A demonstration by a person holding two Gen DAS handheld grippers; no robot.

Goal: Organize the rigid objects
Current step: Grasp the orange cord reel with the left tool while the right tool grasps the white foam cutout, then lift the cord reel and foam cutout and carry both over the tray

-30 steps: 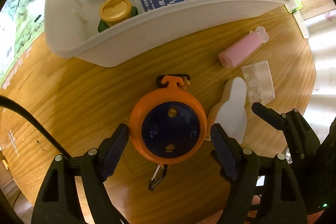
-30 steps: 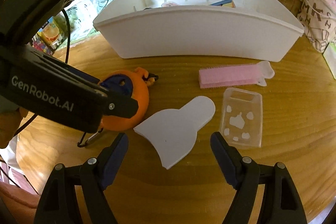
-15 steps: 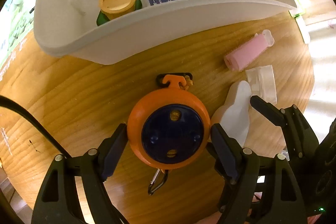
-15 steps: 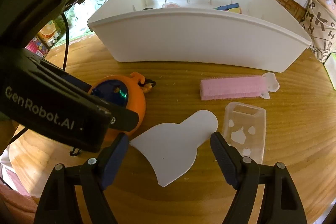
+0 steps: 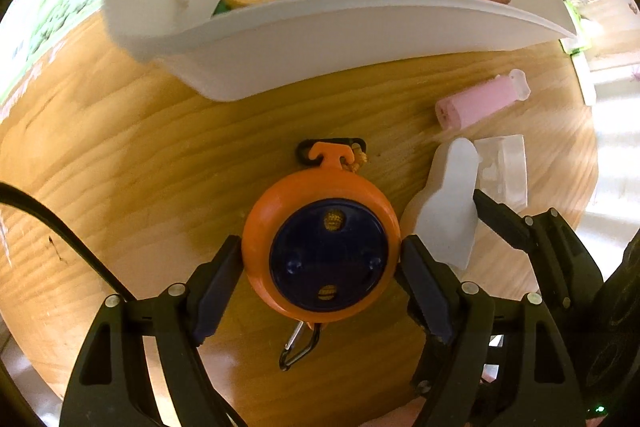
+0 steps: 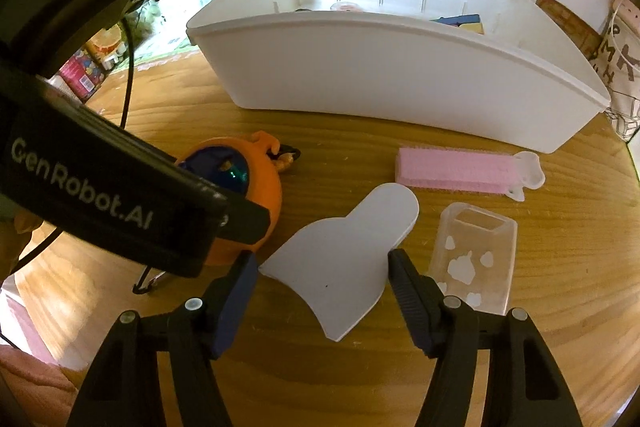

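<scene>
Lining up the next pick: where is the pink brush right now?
The pink brush lies on the wooden table in the right wrist view, right of centre, just in front of the white bin and behind the clear case.

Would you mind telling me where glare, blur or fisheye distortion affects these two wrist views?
Left wrist view: the white bin bows strongly, its near-left corner is smeared, and daylight washes out the far right edge beyond the table. Right wrist view: the wall behind the bin is overexposed, the bin rim curves, and the table edges are soft; the white scraper stays sharp.
</scene>
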